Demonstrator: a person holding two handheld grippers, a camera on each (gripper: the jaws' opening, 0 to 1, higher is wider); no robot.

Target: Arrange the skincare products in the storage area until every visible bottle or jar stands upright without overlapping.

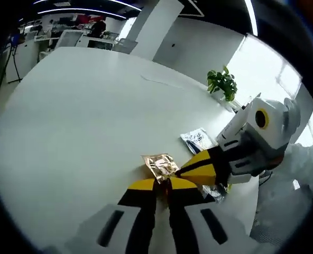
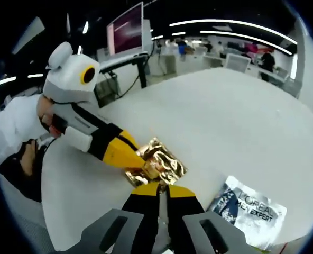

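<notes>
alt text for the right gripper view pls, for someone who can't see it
Two yellow-and-black grippers meet on a crinkled gold foil packet lying on a white table: the right gripper rises from the bottom with jaws closed on the packet's near edge, and the left gripper reaches in from the left. A silver packet lies to the right.

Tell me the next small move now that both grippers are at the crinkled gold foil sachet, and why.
Probably lift the crinkled gold foil sachet slightly off the white table. Both the left gripper and the right gripper appear shut on its edges, and it lies flat. The silver printed sachet lies close beside it, apart, so a small lift should avoid dragging over it.
</notes>
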